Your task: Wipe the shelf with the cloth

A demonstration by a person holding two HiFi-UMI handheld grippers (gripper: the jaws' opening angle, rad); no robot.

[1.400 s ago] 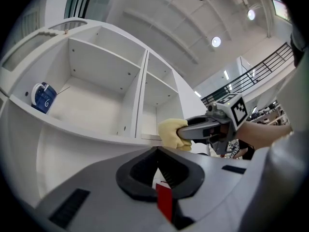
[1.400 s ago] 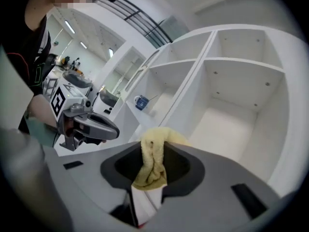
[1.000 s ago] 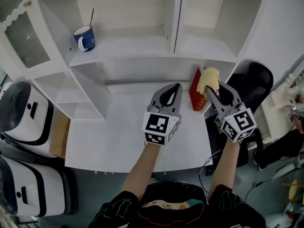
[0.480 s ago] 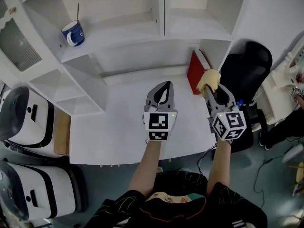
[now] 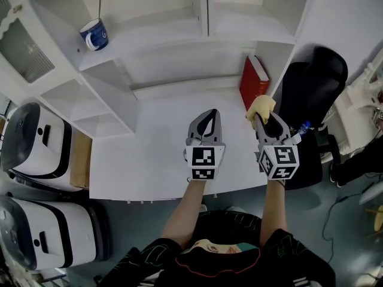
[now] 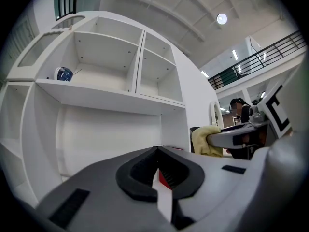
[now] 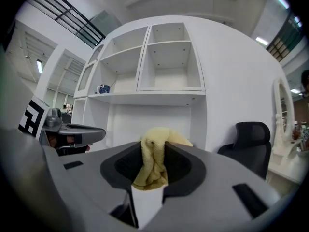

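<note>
Nearest to us, two bare forearms reach forward, one gripper each, marker cubes facing up. Both hover over the white desk top (image 5: pixel 149 160), side by side and apart.

The left gripper (image 5: pixel 207 115) has its jaws drawn together with nothing between them; its own view shows only a thin slit where the tips meet.

The right gripper (image 5: pixel 261 117) is clamped on the yellow cloth (image 5: pixel 261 104). The cloth is bunched between the jaws and bulges out past the tips. In the head view it sits over the right rear part of the desk top, just in front of a red book (image 5: pixel 254 81). We cannot tell whether cloth and book touch.

The book stands on edge against the right side wall of the white unit, under the shelf (image 5: pixel 179 40). The cloth is well short of that shelf and not on it.

Right of the desk is a black chair (image 5: pixel 314 82). Left of it, low down, are two white appliances with black trim (image 5: pixel 30 145).

Further back, the shelf runs across the unit, with an upright divider splitting the space above it into two bays. A blue mug (image 5: pixel 94 34) stands at the left end of the shelf with a thin stick (image 5: pixel 99 8) in it. At far left is a cabinet door with a mesh-look panel (image 5: pixel 24 52).
</note>
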